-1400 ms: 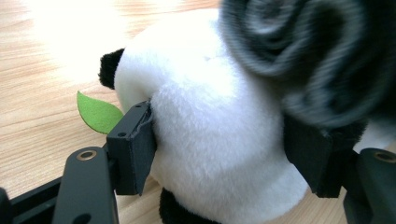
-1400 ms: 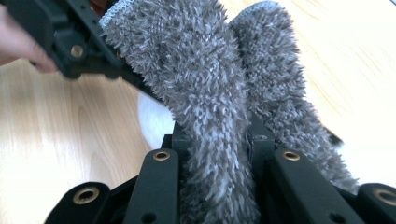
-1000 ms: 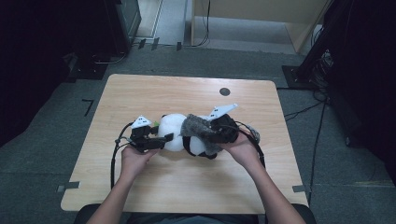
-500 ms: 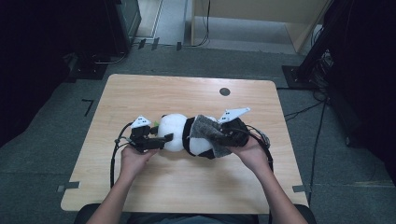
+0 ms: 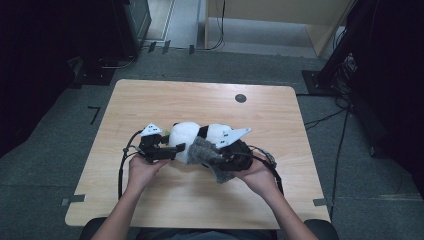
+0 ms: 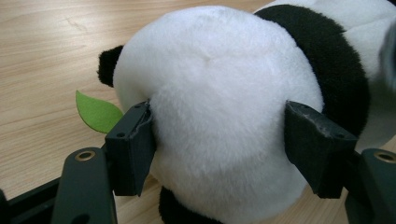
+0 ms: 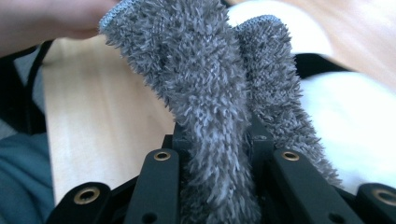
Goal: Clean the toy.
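Observation:
A black-and-white panda plush (image 5: pixel 192 136) lies on the wooden table (image 5: pixel 150 100), with a green felt leaf (image 6: pixel 95 112) beside its head. My left gripper (image 5: pixel 170 150) clamps the plush's round white part (image 6: pixel 224 102), and both pads (image 6: pixel 133 144) press into the fur. My right gripper (image 5: pixel 227 156) is shut on a shaggy grey cloth (image 7: pixel 210 93). The cloth (image 5: pixel 206 154) drapes against the near side of the panda's body (image 7: pixel 364 121). A hand holds each gripper from the near edge.
A small black round cap (image 5: pixel 240 98) sits in the tabletop at the far right. Cables (image 5: pixel 121 167) trail from both grippers toward the near edge. Dark equipment (image 5: pixel 132 22) and a wooden cabinet (image 5: pixel 300 20) stand on the floor beyond the table.
My right gripper with the grey cloth slid right along the panda, then back left and nearer to the person. The left gripper and the plush have stayed put.

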